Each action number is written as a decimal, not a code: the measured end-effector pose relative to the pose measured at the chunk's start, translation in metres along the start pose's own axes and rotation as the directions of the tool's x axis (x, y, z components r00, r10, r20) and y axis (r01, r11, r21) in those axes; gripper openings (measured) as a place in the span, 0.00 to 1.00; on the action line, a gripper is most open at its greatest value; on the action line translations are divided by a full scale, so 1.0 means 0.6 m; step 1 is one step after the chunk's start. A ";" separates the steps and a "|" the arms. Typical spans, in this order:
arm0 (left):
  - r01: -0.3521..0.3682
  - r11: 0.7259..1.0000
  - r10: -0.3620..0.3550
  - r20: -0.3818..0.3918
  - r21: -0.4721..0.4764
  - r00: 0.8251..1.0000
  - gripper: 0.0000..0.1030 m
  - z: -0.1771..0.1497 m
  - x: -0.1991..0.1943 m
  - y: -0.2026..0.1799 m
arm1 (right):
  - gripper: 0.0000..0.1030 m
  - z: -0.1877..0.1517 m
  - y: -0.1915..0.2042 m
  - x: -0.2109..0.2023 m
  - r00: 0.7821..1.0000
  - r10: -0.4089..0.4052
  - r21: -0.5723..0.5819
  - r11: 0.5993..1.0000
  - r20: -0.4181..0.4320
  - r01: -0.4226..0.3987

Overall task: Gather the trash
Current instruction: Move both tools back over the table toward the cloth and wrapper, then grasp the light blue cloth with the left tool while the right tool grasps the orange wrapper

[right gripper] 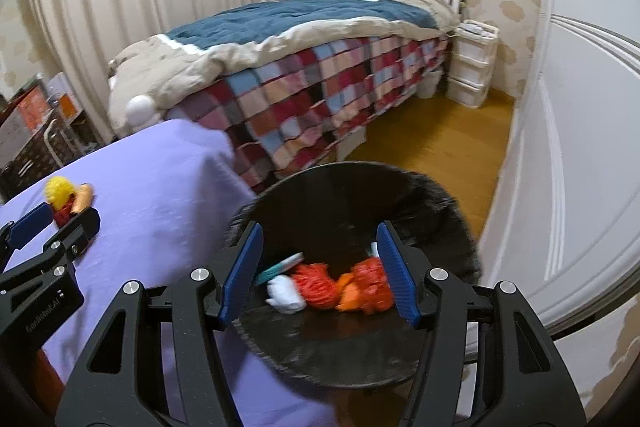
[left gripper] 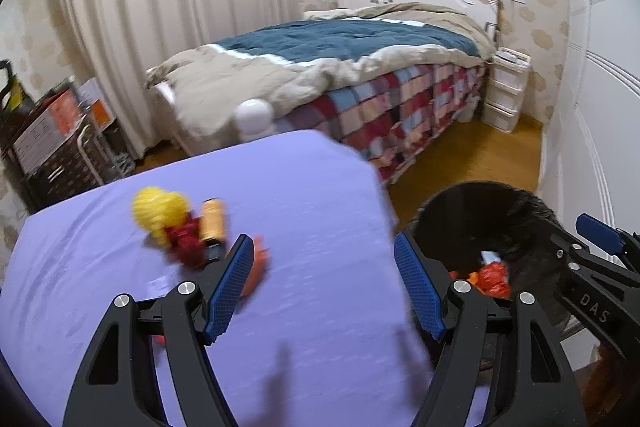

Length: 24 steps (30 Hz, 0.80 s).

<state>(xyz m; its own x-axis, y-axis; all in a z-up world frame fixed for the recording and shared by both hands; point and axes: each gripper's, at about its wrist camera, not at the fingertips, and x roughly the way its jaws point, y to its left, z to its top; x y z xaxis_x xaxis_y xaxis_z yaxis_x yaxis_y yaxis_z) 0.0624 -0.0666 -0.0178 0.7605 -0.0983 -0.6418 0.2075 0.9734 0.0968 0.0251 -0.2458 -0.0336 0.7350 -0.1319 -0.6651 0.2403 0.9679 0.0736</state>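
Both tools gape empty: right tool [right gripper: 318, 273] over the black bin [right gripper: 440, 211] holding orange scraps [right gripper: 360, 287]; left tool [left gripper: 324, 291] above the purple worktop [left gripper: 300, 187], probably heading for the blurred yellow-and-red trash [left gripper: 172, 223]

Matt purple cloth [left gripper: 312, 187] on table; black plastic bin liner [right gripper: 360, 195]; glossy wood floor [right gripper: 436, 139].

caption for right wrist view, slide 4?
Open right gripper above black trash bin holding orange and white trash, beside purple-covered table.
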 end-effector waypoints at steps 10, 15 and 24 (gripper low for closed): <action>-0.136 0.986 0.131 -0.051 -0.098 0.990 0.68 -0.043 -0.016 0.149 | 0.56 -0.024 0.139 -0.005 0.990 0.133 -0.114 0.984 -0.044 -0.137; -0.190 0.971 0.177 -0.097 -0.147 0.979 0.68 -0.061 -0.006 0.217 | 0.56 -0.035 0.199 -0.007 0.982 0.177 -0.169 0.968 -0.065 -0.186; -0.139 0.982 0.120 -0.151 -0.128 0.981 0.64 -0.075 0.024 0.236 | 0.56 -0.048 0.245 -0.002 0.976 0.195 -0.212 0.954 -0.096 -0.211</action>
<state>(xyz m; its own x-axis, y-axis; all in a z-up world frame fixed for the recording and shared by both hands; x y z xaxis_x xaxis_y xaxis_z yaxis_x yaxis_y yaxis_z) 0.0753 0.0789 -0.0477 0.6784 0.0511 -0.7329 0.0191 0.9960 0.0870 0.0414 -0.0972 -0.0436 0.7038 0.0804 -0.7059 -0.0606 0.9967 0.0531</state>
